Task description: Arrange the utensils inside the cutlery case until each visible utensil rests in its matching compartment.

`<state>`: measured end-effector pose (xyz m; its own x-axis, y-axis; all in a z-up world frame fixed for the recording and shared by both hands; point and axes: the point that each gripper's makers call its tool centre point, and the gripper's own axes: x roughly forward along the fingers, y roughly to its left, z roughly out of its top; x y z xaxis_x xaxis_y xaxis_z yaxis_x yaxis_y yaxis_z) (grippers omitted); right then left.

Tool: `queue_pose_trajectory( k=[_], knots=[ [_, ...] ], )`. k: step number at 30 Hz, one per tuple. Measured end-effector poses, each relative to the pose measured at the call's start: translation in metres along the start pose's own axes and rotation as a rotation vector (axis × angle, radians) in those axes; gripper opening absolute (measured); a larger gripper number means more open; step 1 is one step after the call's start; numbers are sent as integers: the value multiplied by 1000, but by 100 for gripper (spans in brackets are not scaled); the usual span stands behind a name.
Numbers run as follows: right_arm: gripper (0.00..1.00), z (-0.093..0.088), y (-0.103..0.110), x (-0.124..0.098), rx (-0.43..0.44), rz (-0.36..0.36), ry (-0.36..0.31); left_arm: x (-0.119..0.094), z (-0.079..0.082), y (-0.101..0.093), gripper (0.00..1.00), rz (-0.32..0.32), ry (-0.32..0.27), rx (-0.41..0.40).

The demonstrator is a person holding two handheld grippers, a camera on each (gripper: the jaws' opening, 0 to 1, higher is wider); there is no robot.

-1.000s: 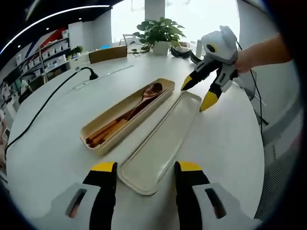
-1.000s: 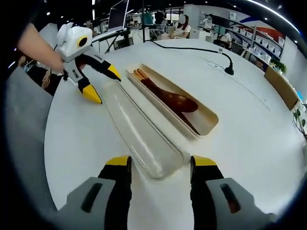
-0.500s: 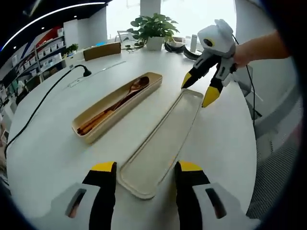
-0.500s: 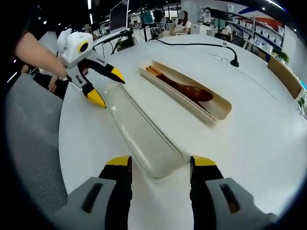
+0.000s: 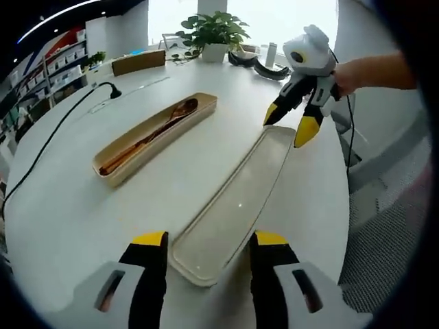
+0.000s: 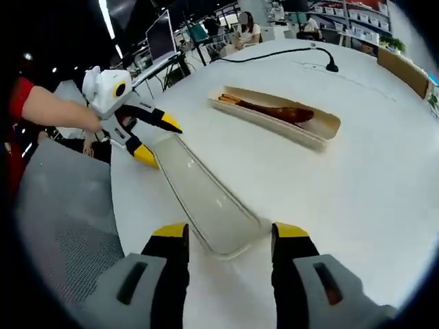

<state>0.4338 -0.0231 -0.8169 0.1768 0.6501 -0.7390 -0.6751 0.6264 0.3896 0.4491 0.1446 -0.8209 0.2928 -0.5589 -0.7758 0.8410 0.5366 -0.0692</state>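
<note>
The beige cutlery case [image 5: 154,137] [image 6: 322,137] lies open on the white round table, holding a wooden spoon [image 5: 180,110] [image 6: 288,113] and chopsticks [image 5: 127,154] [image 6: 230,99]. Its lid [image 5: 236,199] [image 6: 199,192] lies apart from it, hollow side up. My left gripper [image 5: 208,240] [image 6: 158,142] is open, its jaws straddling one end of the lid. At the opposite end my right gripper [image 6: 229,233] [image 5: 288,125] is open in the same way. I cannot tell whether either touches the lid.
A black cable [image 5: 48,157] [image 6: 274,53] with a plug runs across the table beyond the case. A potted plant [image 5: 214,31], a wooden board [image 5: 140,62] and dark gear [image 5: 257,67] stand at the far rim. The table edge [image 5: 343,205] runs close beside the lid.
The gap between the lid and the case has widened: the lid now lies well clear of the case, nearer the table edge. Both grippers kept their places at its ends.
</note>
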Motion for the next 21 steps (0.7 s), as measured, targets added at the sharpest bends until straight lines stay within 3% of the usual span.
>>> queue_pose_trajectory(
  k=[5, 6, 7, 8, 11, 13, 16, 19, 21],
  knots=[
    [45, -1, 6, 0, 59, 18, 2, -5, 6, -5, 41, -55, 9, 13],
    [44, -2, 10, 1, 94, 35, 2, -6, 7, -4, 31, -55, 7, 13],
    [43, -4, 14, 0, 121, 56, 13, -3, 22, -1, 30, -74, -61, 32],
    [42, -8, 18, 2, 157, 70, 38, -6, 10, 4, 31, -59, 7, 1],
    [39, -5, 15, 2, 27, 29, 32, -2, 10, -3, 37, -80, 3, -26],
    [37, -11, 19, 0, -25, 28, 88, 1, 9, -5, 38, -81, 21, 7],
    [36, -9, 17, -2, -62, 2, 90, 3, 11, -6, 38, -103, 36, 18],
    [35, -9, 16, -6, -38, 0, 80, 3, 11, -6, 37, -130, 41, 13],
    [27, -11, 16, -7, -88, 0, 83, 2, 13, -9, 35, -177, 48, -70]
  ],
)
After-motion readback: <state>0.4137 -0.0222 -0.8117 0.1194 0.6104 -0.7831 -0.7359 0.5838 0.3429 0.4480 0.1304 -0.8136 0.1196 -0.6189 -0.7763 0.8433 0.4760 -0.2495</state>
